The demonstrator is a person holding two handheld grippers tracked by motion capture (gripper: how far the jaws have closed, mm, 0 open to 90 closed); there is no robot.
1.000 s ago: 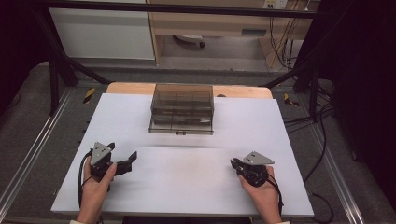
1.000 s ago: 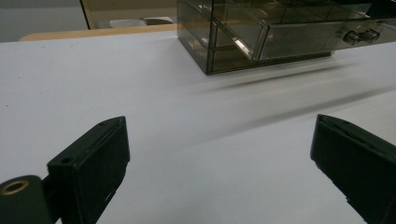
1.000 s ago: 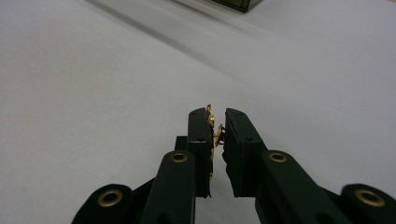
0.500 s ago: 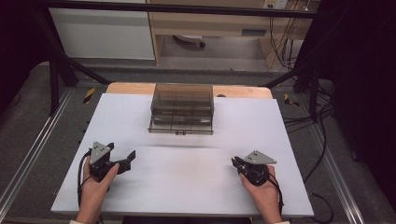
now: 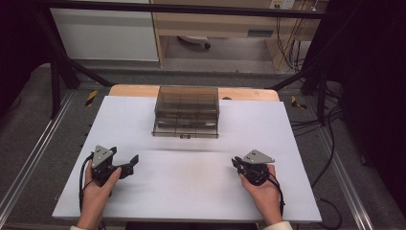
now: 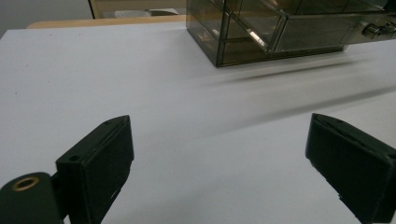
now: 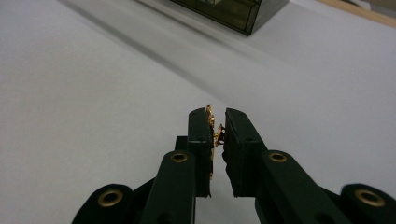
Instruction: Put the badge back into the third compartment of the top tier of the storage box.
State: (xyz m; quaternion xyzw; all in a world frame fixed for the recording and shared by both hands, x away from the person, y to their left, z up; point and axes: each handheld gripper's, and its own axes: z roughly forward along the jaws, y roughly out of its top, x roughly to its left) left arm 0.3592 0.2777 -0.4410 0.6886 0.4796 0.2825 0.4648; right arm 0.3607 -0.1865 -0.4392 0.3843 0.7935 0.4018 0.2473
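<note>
The right hand-held gripper [image 7: 217, 133] pinches a small gold-coloured piece [image 7: 212, 126] between pressed-together jaws, low over the white counter [image 5: 191, 191]. The left hand-held gripper [image 6: 219, 154] stands spread wide with nothing between. The smoky drawer box [image 5: 186, 111] sits beyond both, well apart.

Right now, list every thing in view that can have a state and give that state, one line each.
Left tool: jaws wide open, nothing between them, held above the white table.
Right tool: jaws shut on a small gold-coloured thing; what it is I cannot tell.
Smoky clear drawer box: upright at the far side of the table, bottom drawer pulled slightly out, untouched.
</note>
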